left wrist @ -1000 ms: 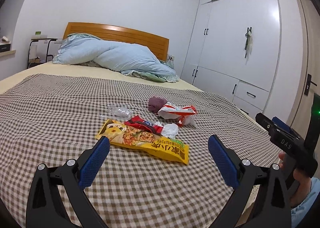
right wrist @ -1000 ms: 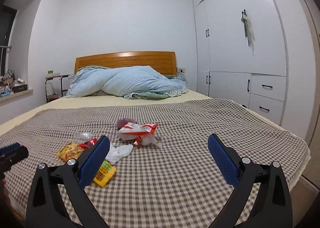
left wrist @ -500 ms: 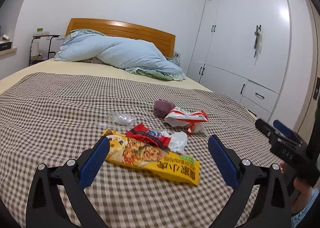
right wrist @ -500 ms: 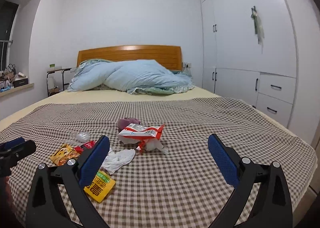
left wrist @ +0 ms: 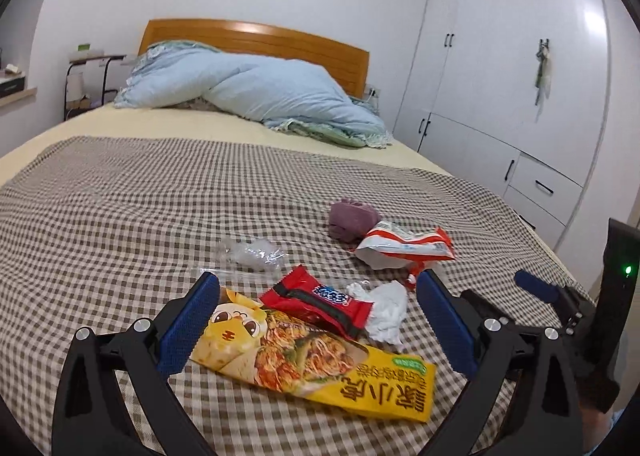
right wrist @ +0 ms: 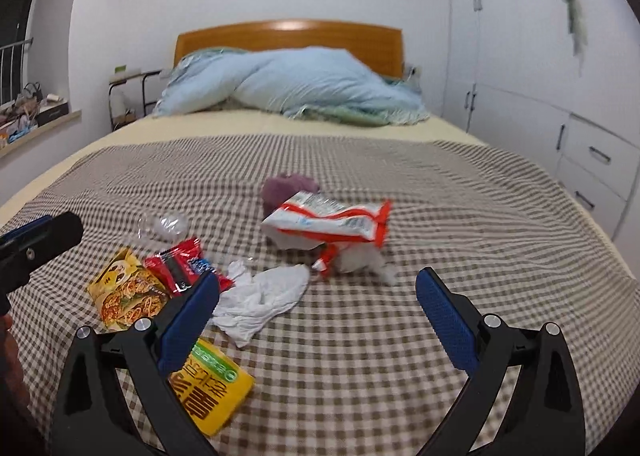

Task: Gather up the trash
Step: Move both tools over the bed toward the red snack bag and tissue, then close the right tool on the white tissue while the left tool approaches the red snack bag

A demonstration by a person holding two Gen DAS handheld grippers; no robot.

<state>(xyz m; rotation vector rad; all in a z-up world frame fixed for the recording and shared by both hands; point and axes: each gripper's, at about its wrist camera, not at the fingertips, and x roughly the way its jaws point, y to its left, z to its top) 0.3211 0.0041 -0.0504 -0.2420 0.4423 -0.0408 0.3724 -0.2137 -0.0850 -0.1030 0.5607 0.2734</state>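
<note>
Approach step, nothing picked yet: both the left gripper [left wrist: 316, 320] and right gripper [right wrist: 316, 316] hang spread and empty over the bed [left wrist: 120, 215]. The yellow wrapper [left wrist: 312, 364] lies under the left; next, lower and pinch it.

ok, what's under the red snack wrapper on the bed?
The red snack wrapper overlaps the top edge of the long yellow snack packet, which lies flat on the checked blanket. Whatever else sits beneath the red one is covered.
</note>
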